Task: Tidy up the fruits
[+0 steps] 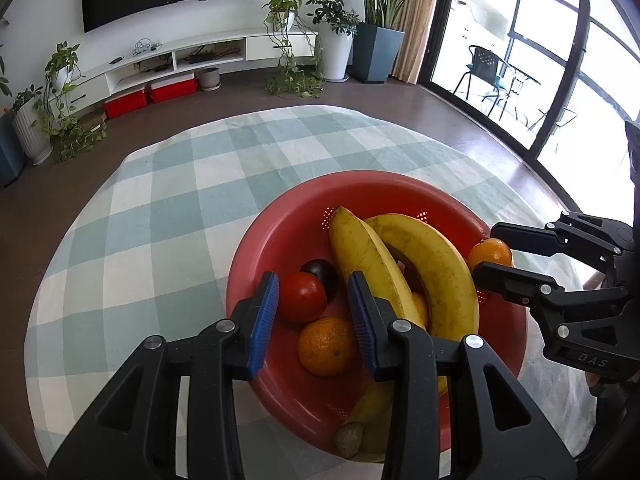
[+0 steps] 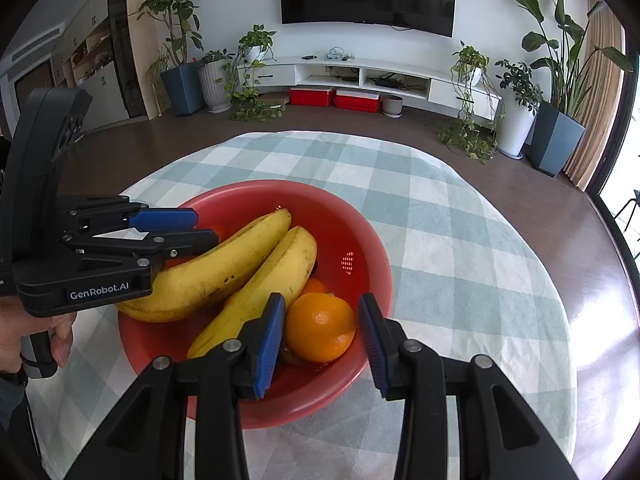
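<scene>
Now both open tools, left [image 1: 314, 316] and right [image 2: 322, 334], hover over the bowl [image 1: 280, 240].

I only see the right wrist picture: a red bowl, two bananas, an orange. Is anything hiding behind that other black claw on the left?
Observer: Yes. The left wrist view shows a red round fruit in the red bowl.
Operator: Just that one?
Observer: No, a dark purple fruit sits right behind it.
Operator: Any more oranges over there?
Observer: One more orange lies nearest the left gripper, whose fingers are open above it.
</scene>
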Demonstrator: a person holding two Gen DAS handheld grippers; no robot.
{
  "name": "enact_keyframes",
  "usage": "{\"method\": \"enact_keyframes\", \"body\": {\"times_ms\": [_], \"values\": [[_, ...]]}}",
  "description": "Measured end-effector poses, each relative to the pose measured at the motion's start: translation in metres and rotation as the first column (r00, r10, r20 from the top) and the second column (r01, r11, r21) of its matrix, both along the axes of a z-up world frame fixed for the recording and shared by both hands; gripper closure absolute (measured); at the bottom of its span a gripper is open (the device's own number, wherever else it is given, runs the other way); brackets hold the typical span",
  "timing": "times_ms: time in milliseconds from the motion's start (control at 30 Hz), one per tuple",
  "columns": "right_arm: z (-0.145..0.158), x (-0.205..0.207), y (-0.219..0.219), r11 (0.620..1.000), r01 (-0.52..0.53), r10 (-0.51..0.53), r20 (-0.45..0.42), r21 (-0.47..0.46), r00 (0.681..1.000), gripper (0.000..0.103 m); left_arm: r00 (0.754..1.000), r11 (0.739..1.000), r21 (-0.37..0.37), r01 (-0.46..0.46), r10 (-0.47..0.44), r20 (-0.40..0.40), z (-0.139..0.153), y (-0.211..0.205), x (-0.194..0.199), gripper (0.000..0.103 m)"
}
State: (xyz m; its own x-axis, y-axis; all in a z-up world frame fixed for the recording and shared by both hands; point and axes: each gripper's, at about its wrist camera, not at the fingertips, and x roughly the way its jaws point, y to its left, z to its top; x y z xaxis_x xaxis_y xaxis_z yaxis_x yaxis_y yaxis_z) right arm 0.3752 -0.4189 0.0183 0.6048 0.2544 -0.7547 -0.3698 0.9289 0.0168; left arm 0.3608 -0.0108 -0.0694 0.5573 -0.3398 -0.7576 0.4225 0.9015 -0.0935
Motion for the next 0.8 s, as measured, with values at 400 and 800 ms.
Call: {"method": "enact_keyframes", "body": {"times_ms": [400, 800], "values": [[0.022, -0.033, -0.02, 0.997, 0.057, -0.061, 0.072, 0.058, 0.996, 0.034, 0.988, 0.997, 0.004, -0.083, 0.082, 0.132, 0.036, 0.018, -0.058, 0.0], [0.061, -0.138, -0.057, 0.967, 0.151, -0.196, 0.219, 0.207, 0.956, 0.013, 0.86, 0.976, -0.011, -0.216, 0.195, 0.472, 0.092, 0.02, -0.237, 0.0]]}}
